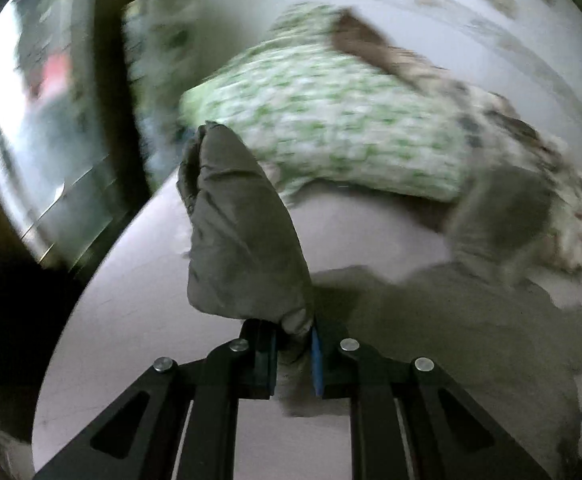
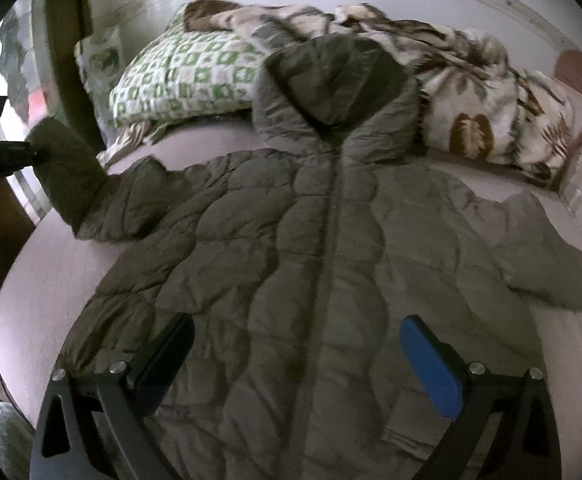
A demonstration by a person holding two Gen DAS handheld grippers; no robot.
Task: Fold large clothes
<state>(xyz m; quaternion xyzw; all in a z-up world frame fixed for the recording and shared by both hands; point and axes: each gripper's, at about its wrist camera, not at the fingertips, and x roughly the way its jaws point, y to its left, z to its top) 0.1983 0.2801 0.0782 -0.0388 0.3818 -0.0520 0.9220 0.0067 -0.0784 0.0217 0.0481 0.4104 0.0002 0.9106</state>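
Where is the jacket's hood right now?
In the right wrist view the olive quilted jacket's hood lies top centre, at the far end of the zipper, resting between the green-and-white patterned pillow and the brown leaf-print blanket.

Left tool (image 1: 294, 354) closed on an olive quilted jacket sleeve (image 1: 239, 232), cuff end standing up above its fingers, rest of the jacket (image 1: 471, 320) blurred at right on the pale bed (image 1: 139, 320), green-patterned pillow (image 1: 323, 124) behind, floral blanket (image 1: 539, 168) beside it
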